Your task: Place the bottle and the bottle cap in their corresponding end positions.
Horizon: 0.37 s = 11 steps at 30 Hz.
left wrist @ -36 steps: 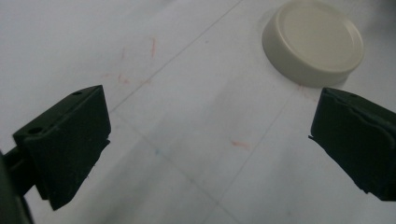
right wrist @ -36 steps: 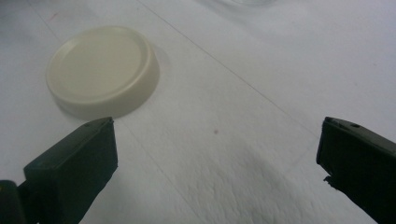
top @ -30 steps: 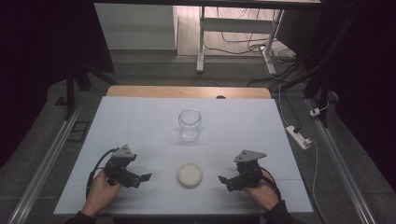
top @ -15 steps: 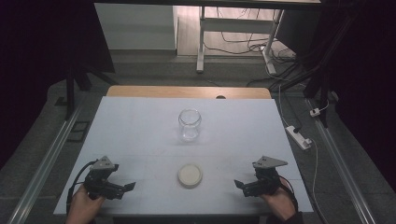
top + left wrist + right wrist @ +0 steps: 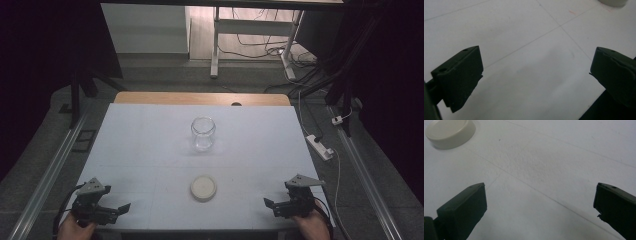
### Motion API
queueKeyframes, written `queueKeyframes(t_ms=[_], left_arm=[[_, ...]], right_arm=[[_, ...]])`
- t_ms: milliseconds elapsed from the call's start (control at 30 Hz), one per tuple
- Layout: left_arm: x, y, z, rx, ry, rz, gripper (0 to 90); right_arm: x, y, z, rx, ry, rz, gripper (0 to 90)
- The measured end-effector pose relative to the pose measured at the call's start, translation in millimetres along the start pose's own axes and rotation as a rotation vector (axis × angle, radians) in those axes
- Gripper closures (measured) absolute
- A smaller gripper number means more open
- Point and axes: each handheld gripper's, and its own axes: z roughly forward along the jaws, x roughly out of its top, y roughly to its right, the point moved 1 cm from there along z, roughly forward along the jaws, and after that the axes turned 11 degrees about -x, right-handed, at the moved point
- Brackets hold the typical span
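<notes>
Left gripper point(image 5: 117, 209): you hold it low at the lower left of the high view, at the table's near edge, jaws spread wide with nothing between them; its own view shows bare tabletop through the gap.
Right gripper point(image 5: 272, 207): mirrored at the lower right, jaws just as wide apart and empty, aimed inward toward the lid.
Hands: your left hand point(image 5: 75, 229) and right hand point(image 5: 312, 227) sit at the very bottom edge, well clear of both objects, which reads as a parked, ready stance.
Lid point(image 5: 203, 187): a cream round lid lies flat on the white table point(image 5: 150, 150), lower centre, between your two grippers but well apart from each; it sits at the upper left of the right gripper view point(image 5: 449, 132).
Glass jar point(image 5: 203, 133): upright and open-mouthed at mid-frame, beyond the lid and apart from it, so the lid is off and within equal reach of either side.
</notes>
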Motion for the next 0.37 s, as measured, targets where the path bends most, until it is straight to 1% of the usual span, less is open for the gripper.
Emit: queueKeyframes(t_ms=[33, 133, 233, 367], left_arm=[[-1.8, -0.4, -1.1, 0.003, -0.003, -0.003, 0.0], [-6.0, -0.1, -5.9, 0.012, 0.012, -0.013, 0.0], [-10.3, -0.4, -10.0, 0.028, 0.010, -0.022, 0.0], [-11.5, -2.3, -12.0, 0.023, 0.018, -0.036, 0.0]], right_arm=[[-1.3, 1.0, -0.9, -0.003, -0.002, 0.000, 0.0], [-3.8, 1.9, -3.7, -0.012, -0.008, 0.011, 0.0], [-5.5, 2.1, -6.2, -0.014, -0.017, 0.016, 0.0], [-6.0, 2.8, -6.4, -0.012, -0.024, 0.026, 0.0]])
